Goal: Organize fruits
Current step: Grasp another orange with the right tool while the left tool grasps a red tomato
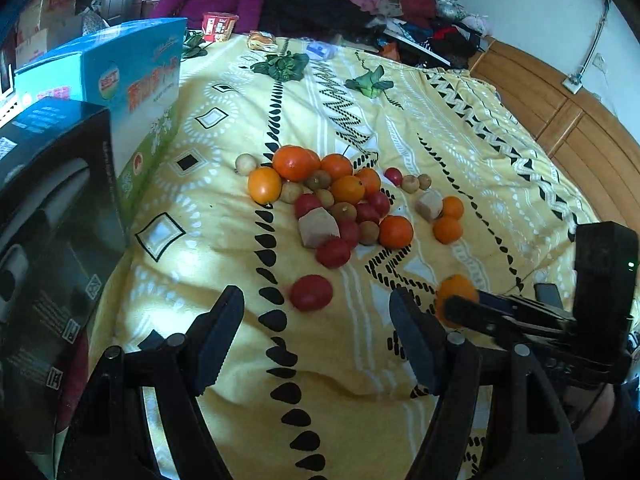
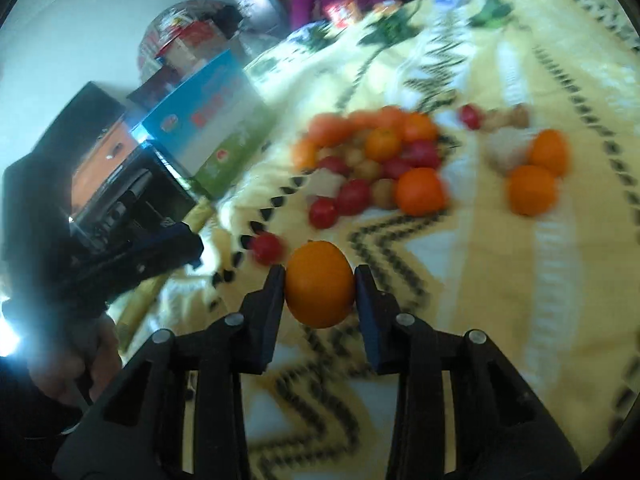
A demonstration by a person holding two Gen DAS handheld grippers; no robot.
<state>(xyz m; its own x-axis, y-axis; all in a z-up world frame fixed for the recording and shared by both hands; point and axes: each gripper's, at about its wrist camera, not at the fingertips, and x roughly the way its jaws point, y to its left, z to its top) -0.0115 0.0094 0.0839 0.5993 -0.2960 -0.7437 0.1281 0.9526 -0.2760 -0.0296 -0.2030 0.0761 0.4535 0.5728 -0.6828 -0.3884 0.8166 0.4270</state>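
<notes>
Orange (image 2: 319,285) clamped in right tongs (image 2: 320,280); left tongs (image 1: 316,316) spread, empty. Keep squeeze light, set beside loose orange pair (image 2: 538,176).

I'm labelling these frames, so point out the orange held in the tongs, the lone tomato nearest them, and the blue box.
held orange (image 2: 319,284): right wrist view, its front face.
lone tomato (image 1: 311,293): left wrist view, its centre.
blue box (image 1: 132,64): left wrist view, its printed side.

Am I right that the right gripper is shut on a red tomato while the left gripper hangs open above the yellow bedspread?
Not quite. The right gripper is shut on an orange, not a red tomato, as the right wrist view shows. The rest holds: the left gripper hangs open above the yellow bedspread.
</notes>
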